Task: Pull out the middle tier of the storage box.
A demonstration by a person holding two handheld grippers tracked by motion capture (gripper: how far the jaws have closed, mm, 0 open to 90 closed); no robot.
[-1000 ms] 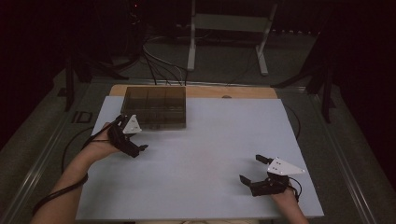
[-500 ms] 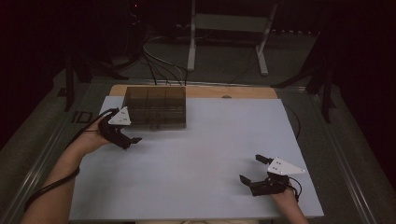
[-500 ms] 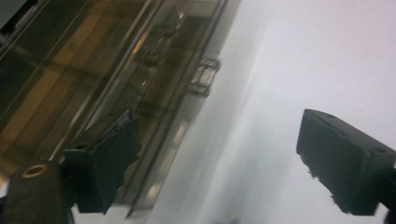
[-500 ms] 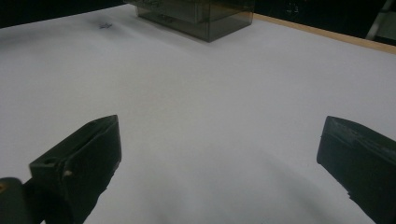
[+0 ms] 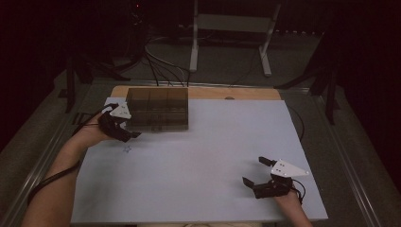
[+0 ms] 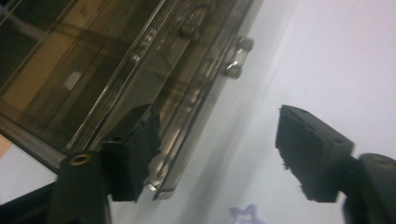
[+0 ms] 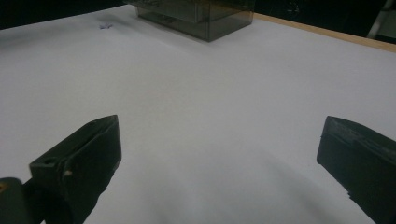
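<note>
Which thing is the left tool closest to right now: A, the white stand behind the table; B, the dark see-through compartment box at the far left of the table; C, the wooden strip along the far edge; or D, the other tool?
B: the left tool sits at the near left corner of the dark see-through box, with one jaw against its edge in the left gripper view.

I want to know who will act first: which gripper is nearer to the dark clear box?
Left. The left gripper is at the box's near left corner; the right gripper waits far away at the table's near right.
</note>
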